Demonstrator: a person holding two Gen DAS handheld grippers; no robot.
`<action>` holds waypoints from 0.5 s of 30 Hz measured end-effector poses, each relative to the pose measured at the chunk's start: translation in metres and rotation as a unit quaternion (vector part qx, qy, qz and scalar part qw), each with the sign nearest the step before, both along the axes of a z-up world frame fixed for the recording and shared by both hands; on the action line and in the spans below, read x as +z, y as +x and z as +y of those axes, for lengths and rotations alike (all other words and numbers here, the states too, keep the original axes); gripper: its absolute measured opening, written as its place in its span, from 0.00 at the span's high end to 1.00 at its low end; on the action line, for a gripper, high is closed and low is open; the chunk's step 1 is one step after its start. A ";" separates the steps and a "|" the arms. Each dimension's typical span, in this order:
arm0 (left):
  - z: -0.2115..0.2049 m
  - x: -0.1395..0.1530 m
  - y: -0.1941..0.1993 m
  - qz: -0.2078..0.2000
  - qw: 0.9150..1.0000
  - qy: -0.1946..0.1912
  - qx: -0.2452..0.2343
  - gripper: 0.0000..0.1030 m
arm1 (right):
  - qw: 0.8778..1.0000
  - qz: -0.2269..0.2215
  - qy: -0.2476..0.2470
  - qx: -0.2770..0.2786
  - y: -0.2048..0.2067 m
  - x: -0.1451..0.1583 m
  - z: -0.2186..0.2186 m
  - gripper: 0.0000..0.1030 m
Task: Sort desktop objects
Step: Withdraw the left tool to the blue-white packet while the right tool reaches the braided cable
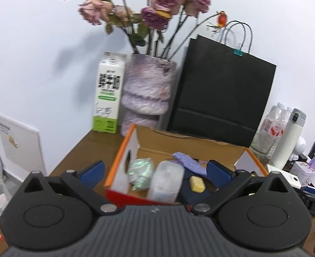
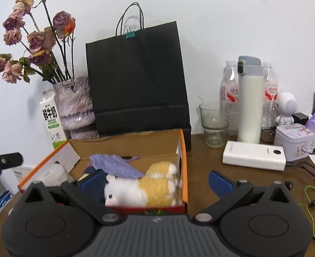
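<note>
An open cardboard box with an orange rim [image 1: 119, 152] [image 2: 184, 150] stands on the brown desk. In the left wrist view it holds a shiny crumpled wrapper [image 1: 139, 172], a clear plastic packet [image 1: 167, 181], a purple knitted cloth [image 1: 190, 163] and a small yellow block [image 1: 197, 184]. In the right wrist view a white and yellow plush toy [image 2: 144, 187] lies in the box beside the purple cloth [image 2: 116, 163]. My left gripper [image 1: 155, 171] is open and empty above the box's near edge. My right gripper [image 2: 156, 181] is open, its jaws standing either side of the plush toy and the box's right wall.
A black paper bag [image 2: 136, 79], a vase of dried roses [image 1: 147, 90] and a milk carton [image 1: 108, 92] stand behind the box. To the right are a glass [image 2: 214, 124], a white flask [image 2: 249, 100], water bottles, a white power bank [image 2: 253, 155], a tin [image 2: 294, 140] and cables.
</note>
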State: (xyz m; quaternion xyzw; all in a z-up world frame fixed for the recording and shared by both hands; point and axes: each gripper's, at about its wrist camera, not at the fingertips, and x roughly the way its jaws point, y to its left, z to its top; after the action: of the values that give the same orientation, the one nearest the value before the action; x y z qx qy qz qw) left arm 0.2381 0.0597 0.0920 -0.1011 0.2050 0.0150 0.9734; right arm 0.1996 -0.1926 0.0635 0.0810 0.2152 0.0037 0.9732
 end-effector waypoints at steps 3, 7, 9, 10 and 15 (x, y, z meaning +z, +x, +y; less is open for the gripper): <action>0.010 0.001 -0.012 0.003 1.000 0.004 0.009 0.00 | 1.000 0.006 -0.005 0.000 -0.010 -0.003 0.002 0.00; 0.020 0.002 -0.025 0.007 1.000 0.010 0.018 0.00 | 1.000 0.014 -0.013 0.005 -0.022 -0.006 0.007 0.00; 0.024 0.000 -0.031 0.011 1.000 0.009 0.021 0.00 | 1.000 0.019 -0.019 0.007 -0.028 -0.008 0.009 0.00; 0.025 -0.001 -0.034 0.013 1.000 0.009 0.021 0.00 | 1.000 0.021 -0.021 0.008 -0.030 -0.009 0.010 0.00; 0.023 -0.009 -0.042 0.030 0.999 0.010 0.014 0.00 | 0.999 0.033 -0.031 0.011 -0.041 -0.015 0.015 0.00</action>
State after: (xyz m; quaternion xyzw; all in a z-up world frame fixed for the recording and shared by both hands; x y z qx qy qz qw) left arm 0.1963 0.0830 0.0826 -0.0933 0.2320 0.0339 0.9676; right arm 0.1591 -0.1780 0.0483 0.0484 0.2484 0.0055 0.9674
